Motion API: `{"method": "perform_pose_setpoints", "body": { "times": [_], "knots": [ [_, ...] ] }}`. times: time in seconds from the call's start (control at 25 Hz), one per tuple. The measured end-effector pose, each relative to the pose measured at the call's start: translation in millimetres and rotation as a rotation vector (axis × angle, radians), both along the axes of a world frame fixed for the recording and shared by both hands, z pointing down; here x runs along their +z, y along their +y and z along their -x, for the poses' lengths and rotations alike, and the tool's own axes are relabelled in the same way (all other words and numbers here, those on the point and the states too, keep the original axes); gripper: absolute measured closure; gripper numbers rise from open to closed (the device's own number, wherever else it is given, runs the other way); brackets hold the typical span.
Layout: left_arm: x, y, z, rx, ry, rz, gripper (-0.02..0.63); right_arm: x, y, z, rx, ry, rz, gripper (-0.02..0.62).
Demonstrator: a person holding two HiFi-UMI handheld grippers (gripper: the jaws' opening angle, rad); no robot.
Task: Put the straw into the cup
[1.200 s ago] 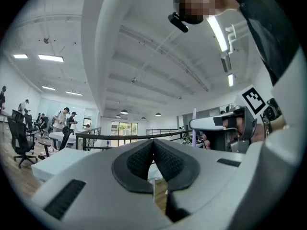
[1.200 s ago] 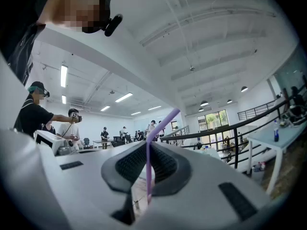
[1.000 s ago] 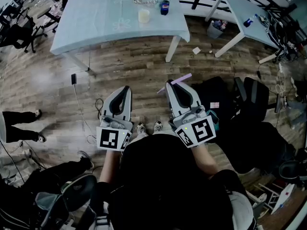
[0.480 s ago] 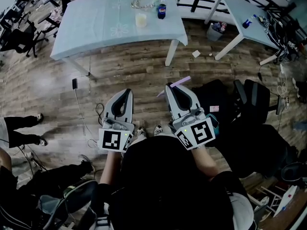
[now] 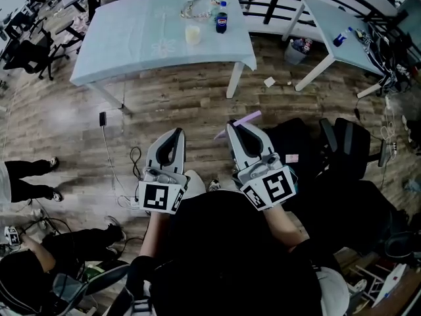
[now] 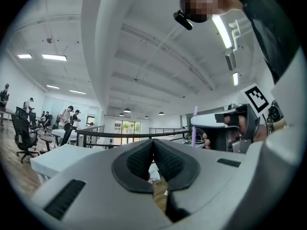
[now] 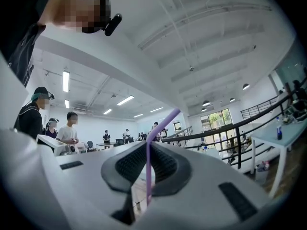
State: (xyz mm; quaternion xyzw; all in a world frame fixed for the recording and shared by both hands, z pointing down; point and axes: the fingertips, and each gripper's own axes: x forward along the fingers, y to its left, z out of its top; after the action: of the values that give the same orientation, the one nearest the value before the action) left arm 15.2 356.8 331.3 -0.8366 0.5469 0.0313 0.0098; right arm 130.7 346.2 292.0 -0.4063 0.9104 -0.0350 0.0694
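- right gripper (image 5: 234,125) is held level in front of the person, over the wood floor (image 5: 164,104). its fingers (image 7: 128,166) pinch a purple straw (image 7: 148,163).
- right gripper view: the straw stands upright through the grip, between the two pads. its top bends off to the right above the fingers.
- head view: the straw shows on both sides of the fingertips, the longer part to the right and a short end to the left.
- left gripper (image 5: 177,132) is beside the right one, apart from it and also level. its fingers (image 6: 140,160) are pressed together at the tips, with nothing between them.
- left gripper view: the right gripper is off to the right, with the straw upright at its tips.
- cup (image 5: 192,34), pale yellowish, stands upright on the pale blue counter (image 5: 131,45). it is far ahead of both grippers and well apart from the straw.
- dark bottle (image 5: 221,17) with a blue cap stands just beside the cup, to its right and a little further back.
- a small clear heap lies behind the cup, too small to tell what it is.
- side counter (image 5: 329,18) stands at the upper right, apart from the first.
- black chair (image 5: 348,143) is near the right gripper, on its right.
- a bystander's legs (image 5: 26,173) show at the left edge, on the floor.
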Motion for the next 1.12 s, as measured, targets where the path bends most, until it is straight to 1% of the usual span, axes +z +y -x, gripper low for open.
{"method": "perform_pose_setpoints", "body": {
  "times": [0.12,0.36,0.52,0.72,0.92,1.12],
  "knots": [
    [-2.2,-7.5,-0.5,0.005,-0.002,-0.014,0.594,-0.1,-7.8,2.9,-0.010,-0.002,0.002,0.566],
    [5.0,-41.1,16.8,0.009,0.014,-0.019,0.594,6.0,-37.7,19.1,-0.001,0.022,-0.016,0.566],
    [6.1,-82.1,33.1,0.026,0.025,-0.009,0.594,6.7,-76.5,35.1,0.019,0.022,0.001,0.566],
    [4.4,-141.1,51.8,0.068,0.042,-0.010,0.594,0.7,-130.1,61.0,0.046,0.025,-0.006,0.566],
    [-3.4,-195.6,67.3,0.133,0.030,-0.027,0.594,-1.6,-183.6,86.5,0.080,0.002,0.011,0.566],
    [-1.1,-242.0,95.4,0.162,0.025,-0.029,0.594,1.0,-228.7,115.6,0.105,0.004,0.011,0.566]
  ]
}}
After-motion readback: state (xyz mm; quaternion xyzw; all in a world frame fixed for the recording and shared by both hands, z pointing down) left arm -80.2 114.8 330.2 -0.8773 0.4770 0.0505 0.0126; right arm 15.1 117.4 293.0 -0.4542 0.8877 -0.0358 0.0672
